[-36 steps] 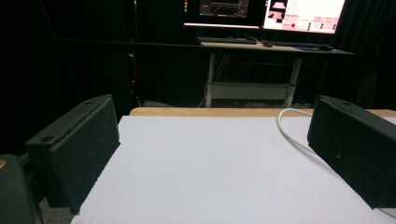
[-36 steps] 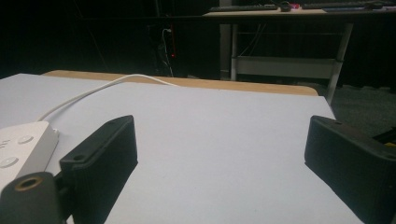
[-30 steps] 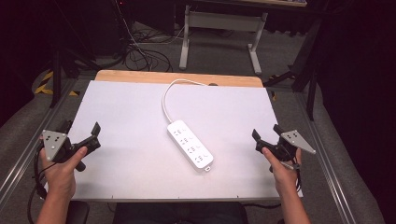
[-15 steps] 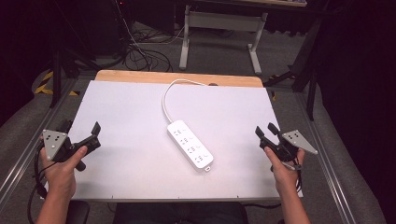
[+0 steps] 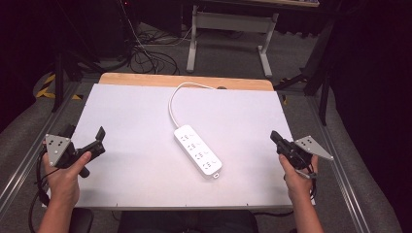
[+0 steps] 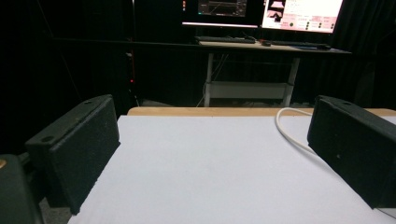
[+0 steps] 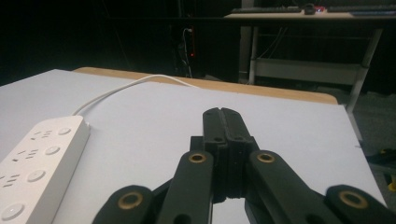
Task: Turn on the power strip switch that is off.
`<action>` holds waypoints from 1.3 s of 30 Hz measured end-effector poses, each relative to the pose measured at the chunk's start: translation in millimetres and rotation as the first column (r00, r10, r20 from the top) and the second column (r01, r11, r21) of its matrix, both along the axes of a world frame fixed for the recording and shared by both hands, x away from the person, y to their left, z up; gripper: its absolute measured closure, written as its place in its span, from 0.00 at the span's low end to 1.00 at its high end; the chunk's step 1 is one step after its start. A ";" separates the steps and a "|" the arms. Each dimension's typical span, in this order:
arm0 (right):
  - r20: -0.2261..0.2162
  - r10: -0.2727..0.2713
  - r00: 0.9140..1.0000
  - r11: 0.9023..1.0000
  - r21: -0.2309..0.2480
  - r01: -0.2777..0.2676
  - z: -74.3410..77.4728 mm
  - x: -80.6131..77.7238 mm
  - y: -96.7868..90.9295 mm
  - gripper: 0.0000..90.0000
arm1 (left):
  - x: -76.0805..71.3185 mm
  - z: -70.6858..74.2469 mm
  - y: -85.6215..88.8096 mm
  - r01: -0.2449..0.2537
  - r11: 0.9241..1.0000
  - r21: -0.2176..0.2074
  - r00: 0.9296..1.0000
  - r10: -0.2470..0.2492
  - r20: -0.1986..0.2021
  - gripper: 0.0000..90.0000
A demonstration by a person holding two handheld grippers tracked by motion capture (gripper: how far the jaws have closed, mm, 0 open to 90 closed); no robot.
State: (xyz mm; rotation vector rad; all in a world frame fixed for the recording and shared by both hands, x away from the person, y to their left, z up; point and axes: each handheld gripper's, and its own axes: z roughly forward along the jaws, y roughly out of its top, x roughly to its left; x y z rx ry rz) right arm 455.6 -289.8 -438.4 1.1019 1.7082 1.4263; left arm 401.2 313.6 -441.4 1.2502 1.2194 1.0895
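A white power strip [image 5: 198, 150] lies slantwise in the middle of the white table top [image 5: 131, 111]. Its white cable [image 5: 172, 104] curves off to the far edge. My left gripper [image 5: 83, 132] hovers at the table's left edge, held in a hand, jaws wide open with nothing between them; in the left gripper view my left gripper [image 6: 210, 158] frames bare table and the cable [image 6: 285, 130]. My right gripper [image 5: 274, 137] is at the right edge, jaws pressed together and empty. In the right gripper view my right gripper [image 7: 222, 114] points across the table, with the power strip [image 7: 32, 163] to its left.
A wooden strip [image 5: 145, 79] borders the table's far edge. Metal rails [image 5: 340, 160] run along both sides. Beyond stand a metal-legged desk [image 5: 228, 29] with monitors [image 6: 261, 11] and loose floor cables [image 5: 145, 53].
My right gripper's jaws have come together from partly open and it has drifted slightly right. The left gripper and the power strip have stayed put.
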 end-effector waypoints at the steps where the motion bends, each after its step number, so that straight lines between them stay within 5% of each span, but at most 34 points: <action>1: -0.037 0.020 0.999 1.000 -0.001 -0.020 1.2 -0.3 -1.0 1.00 | -0.1 0.1 0.2 0.000 1.000 -0.002 1.000 0.000 0.001 0.03; 5: -0.064 0.047 0.997 0.999 -0.001 -0.047 2.4 0.7 -0.7 1.00 | 0.5 -0.3 -0.2 -0.001 1.000 -0.004 1.000 0.001 0.002 0.03; 10: -0.102 0.084 0.991 0.994 -0.059 -0.090 10.5 9.0 2.0 1.00 | -0.2 -0.5 -1.2 -0.004 1.000 0.001 1.000 0.004 -0.001 0.03; 21: -0.131 0.165 0.978 0.985 -0.026 -0.169 30.3 22.5 17.7 1.00 | 0.9 -1.0 -1.6 -0.002 1.000 0.009 1.000 0.002 -0.005 0.03; 39: -0.174 0.272 0.947 0.951 -0.100 -0.291 41.3 36.0 71.7 1.00 | 1.1 -0.7 -1.1 -0.014 1.000 0.018 1.000 0.014 -0.001 0.03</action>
